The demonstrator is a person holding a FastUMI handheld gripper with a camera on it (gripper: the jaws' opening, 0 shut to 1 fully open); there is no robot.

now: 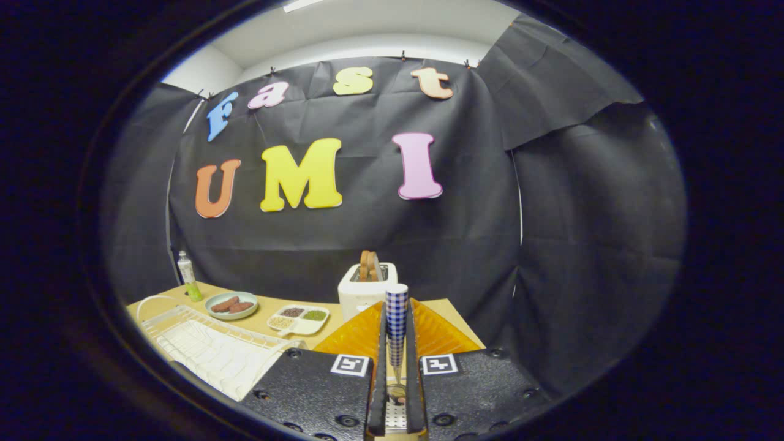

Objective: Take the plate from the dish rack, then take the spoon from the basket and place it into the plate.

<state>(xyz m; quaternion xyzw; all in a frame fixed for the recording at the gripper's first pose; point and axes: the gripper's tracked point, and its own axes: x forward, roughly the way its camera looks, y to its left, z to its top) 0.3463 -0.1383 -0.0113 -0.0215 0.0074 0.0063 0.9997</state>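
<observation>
The gripper (396, 392) is clamping one spoon (396, 324) narrowly, handle up, above one orange basket (438, 334); one dish rack (208, 346) is sitting beside it.

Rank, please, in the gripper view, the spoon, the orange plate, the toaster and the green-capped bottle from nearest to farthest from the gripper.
1. Spoon: clamped between the fingers of the gripper.
2. Orange plate: just ahead, under the fingers.
3. Toaster: beyond the plate.
4. Green-capped bottle: far left, by the wall.

The tongs (396, 367) hide the spoon's (396, 318) bowl and most of the orange plate (438, 334); the dish rack's (208, 349) near end is cut off.
</observation>
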